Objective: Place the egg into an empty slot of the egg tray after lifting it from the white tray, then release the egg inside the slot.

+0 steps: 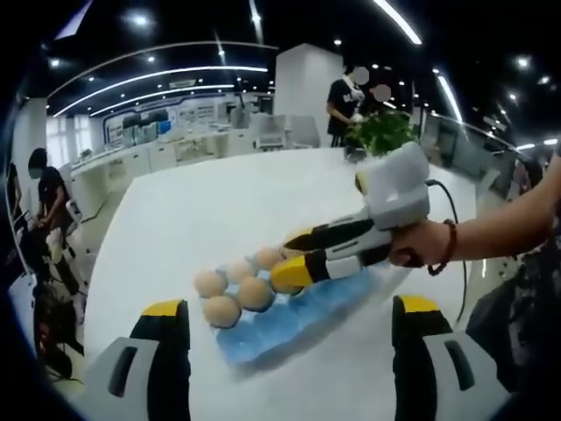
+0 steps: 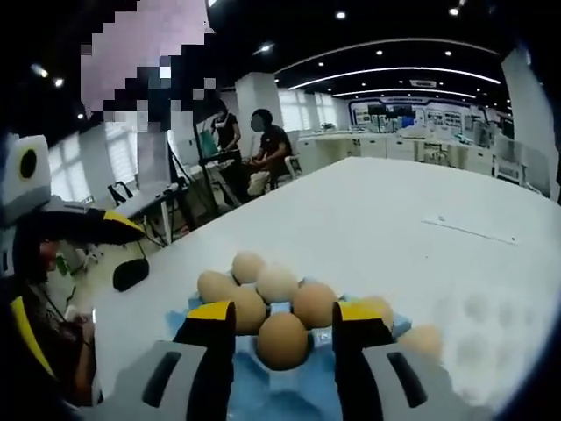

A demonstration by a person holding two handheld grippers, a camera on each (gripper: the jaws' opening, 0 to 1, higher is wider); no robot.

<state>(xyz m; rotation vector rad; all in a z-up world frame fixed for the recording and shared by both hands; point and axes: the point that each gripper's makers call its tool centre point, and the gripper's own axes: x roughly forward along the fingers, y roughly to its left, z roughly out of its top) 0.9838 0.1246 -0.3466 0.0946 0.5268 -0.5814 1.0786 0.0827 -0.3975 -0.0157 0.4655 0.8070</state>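
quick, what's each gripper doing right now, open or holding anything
Left gripper: open, holding nothing, above the table short of the blue egg tray.
Right gripper: jaws either side of an egg over the egg tray; grip cannot be told.

This is a large open-plan office or lab hall. A dark ceiling carries long curved light strips and small spotlights. Rows of white desks stretch to the far wall, and a broad white table fills the foreground. People sit or stand at workstations beside a white pillar. A potted plant, somewhat blurred, stands at the table's far edge.
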